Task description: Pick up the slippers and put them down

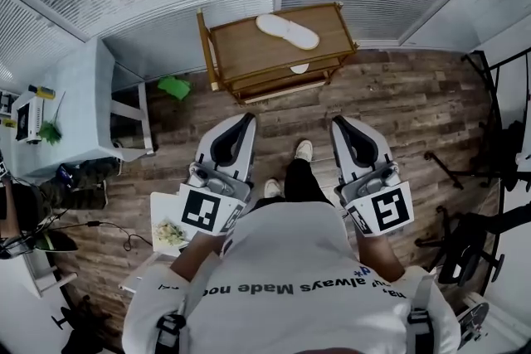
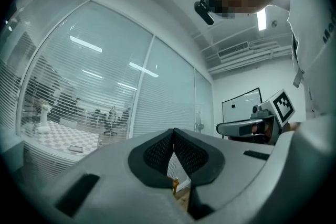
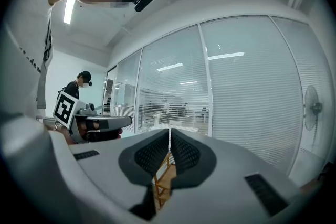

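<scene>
A white slipper (image 1: 286,31) lies on top of a wooden rack (image 1: 224,37) that stands against the glass wall. On a lower shelf of the rack, the edge of a second white slipper (image 1: 299,68) shows. My left gripper (image 1: 246,118) and right gripper (image 1: 339,123) are held side by side, level and pointing toward the rack, well short of it. The left gripper (image 2: 173,132) has its jaws together with nothing between them. The right gripper (image 3: 169,131) is also shut and empty; part of the rack shows through the gap below its pads.
A pale blue table (image 1: 75,95) stands at the left with a green object (image 1: 174,86) on the wooden floor beside it. Black stands (image 1: 465,170) crowd the right side. My feet (image 1: 304,150) are between the grippers. Another person (image 3: 79,84) stands far left.
</scene>
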Motion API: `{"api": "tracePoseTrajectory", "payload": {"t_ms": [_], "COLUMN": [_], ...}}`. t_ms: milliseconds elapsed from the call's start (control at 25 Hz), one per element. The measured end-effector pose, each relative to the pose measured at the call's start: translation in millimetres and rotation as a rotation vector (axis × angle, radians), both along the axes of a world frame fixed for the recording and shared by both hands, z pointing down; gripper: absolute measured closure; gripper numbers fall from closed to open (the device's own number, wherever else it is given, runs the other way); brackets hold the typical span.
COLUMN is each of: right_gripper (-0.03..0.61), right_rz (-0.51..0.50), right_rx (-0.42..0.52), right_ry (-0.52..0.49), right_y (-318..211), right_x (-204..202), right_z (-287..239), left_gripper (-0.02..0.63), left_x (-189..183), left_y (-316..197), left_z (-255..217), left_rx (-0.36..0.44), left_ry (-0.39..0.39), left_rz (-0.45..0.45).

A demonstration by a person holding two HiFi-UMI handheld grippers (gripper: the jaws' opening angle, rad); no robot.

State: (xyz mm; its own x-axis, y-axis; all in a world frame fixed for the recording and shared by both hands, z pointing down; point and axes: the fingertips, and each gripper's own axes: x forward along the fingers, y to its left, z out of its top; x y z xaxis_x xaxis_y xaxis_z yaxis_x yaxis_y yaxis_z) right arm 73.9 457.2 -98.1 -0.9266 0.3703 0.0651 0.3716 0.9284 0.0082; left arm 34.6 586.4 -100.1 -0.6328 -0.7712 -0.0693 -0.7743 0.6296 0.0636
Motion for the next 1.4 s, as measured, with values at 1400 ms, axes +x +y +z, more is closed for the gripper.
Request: {"api": "tracePoseTrajectory", "payload": {"t_ms": [1400], "right_gripper": [0.561], "right_rz": [-0.031], "right_rx": [-0.057], "right_ry": [0.040], "right_y": [-175], "right_x": [-213], "right_z": [21], "left_gripper": [0.603], "left_x": [-215], "left_y": [-162], "left_z": [14], "left_rx": [-0.053], "left_ry": [0.007], "left_rz": [-0.065]}}
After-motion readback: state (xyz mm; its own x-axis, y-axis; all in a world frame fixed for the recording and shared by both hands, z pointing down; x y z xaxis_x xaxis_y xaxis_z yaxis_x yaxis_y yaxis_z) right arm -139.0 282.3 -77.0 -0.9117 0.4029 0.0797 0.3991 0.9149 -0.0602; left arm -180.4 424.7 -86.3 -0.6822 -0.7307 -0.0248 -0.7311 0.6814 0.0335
